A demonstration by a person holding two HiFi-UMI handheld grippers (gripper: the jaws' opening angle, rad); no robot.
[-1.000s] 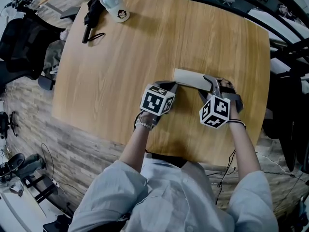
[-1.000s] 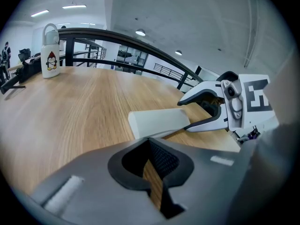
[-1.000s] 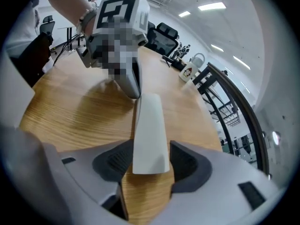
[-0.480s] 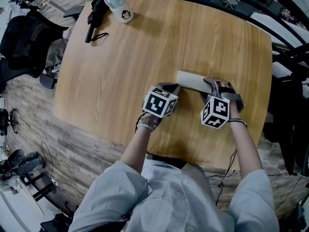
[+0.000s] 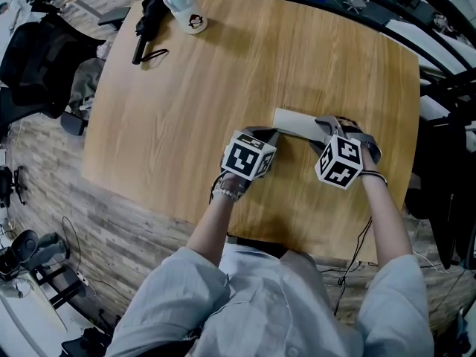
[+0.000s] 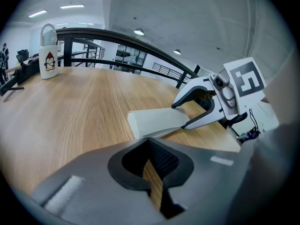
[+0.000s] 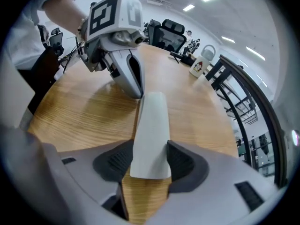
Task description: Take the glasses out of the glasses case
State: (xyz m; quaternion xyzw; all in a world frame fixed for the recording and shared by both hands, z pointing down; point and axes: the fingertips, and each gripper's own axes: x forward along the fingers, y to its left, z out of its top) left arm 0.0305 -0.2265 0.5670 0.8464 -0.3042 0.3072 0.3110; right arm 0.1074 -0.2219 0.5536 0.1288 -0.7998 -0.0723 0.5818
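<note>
Glasses case (image 5: pixel 294 123): white, closed, lying flat on the wooden counter (image 5: pixel 223 73) near the person's edge, long axis running left to right
Right gripper (image 7: pixel 149 164): pinching the case's right end, one jaw pad on each long side
Left gripper (image 6: pixel 154 175): jaws drawn nearly together with only a thin slit of counter showing between them, holding nothing; it sits just short of the case's left end, tips pointing at it
In the way: the two grippers face each other across the case, the left one's tips close to the free end
Mug (image 5: pixel 183 7): white with a cartoon print, upright at the far left corner, well apart from the case
Black device (image 5: pixel 143 25): beside the mug, strap trailing
Railing (image 6: pixel 140 46): dark, curving beyond the counter's far edge
</note>
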